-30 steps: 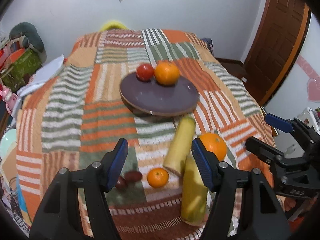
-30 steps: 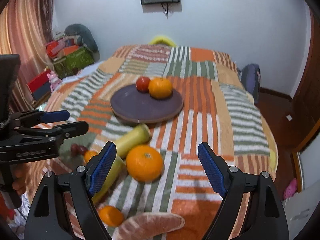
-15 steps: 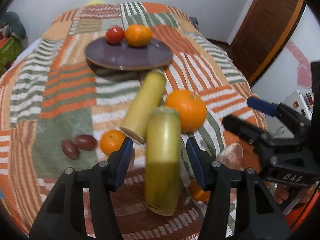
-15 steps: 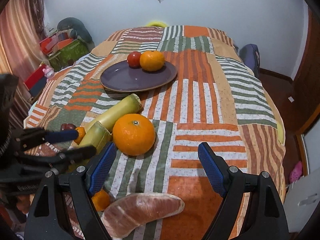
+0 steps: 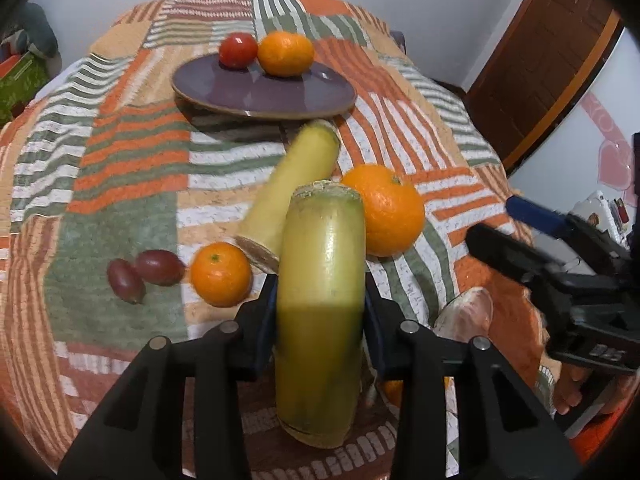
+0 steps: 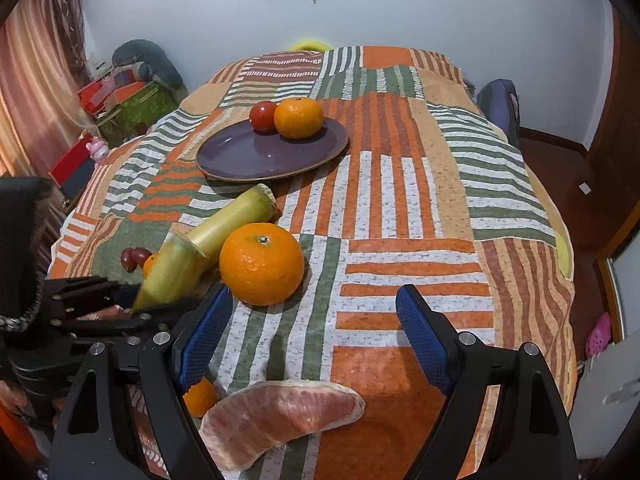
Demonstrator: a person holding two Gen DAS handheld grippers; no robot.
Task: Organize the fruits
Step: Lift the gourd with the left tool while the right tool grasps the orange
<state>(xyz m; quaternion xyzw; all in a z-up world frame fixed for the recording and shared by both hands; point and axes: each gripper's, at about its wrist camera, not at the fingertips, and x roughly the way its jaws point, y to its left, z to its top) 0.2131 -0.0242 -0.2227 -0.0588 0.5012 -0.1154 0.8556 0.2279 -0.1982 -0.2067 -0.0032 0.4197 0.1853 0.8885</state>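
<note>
With only a tomato (image 5: pixel 237 49) and mandarin (image 5: pixel 285 54) on the purple plate (image 5: pixel 224 94), the left gripper (image 5: pixel 320 322) closes on a sugarcane piece (image 5: pixel 322 280) while the right gripper (image 6: pixel 310 338) gapes empty.

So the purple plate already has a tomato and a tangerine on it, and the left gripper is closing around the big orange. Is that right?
Not quite. The left gripper is closing its fingers around the nearer sugarcane piece, not the big orange, which lies loose on the bedspread beside it; the left wrist view shows this. The purple plate does hold the tomato and the tangerine.
</note>
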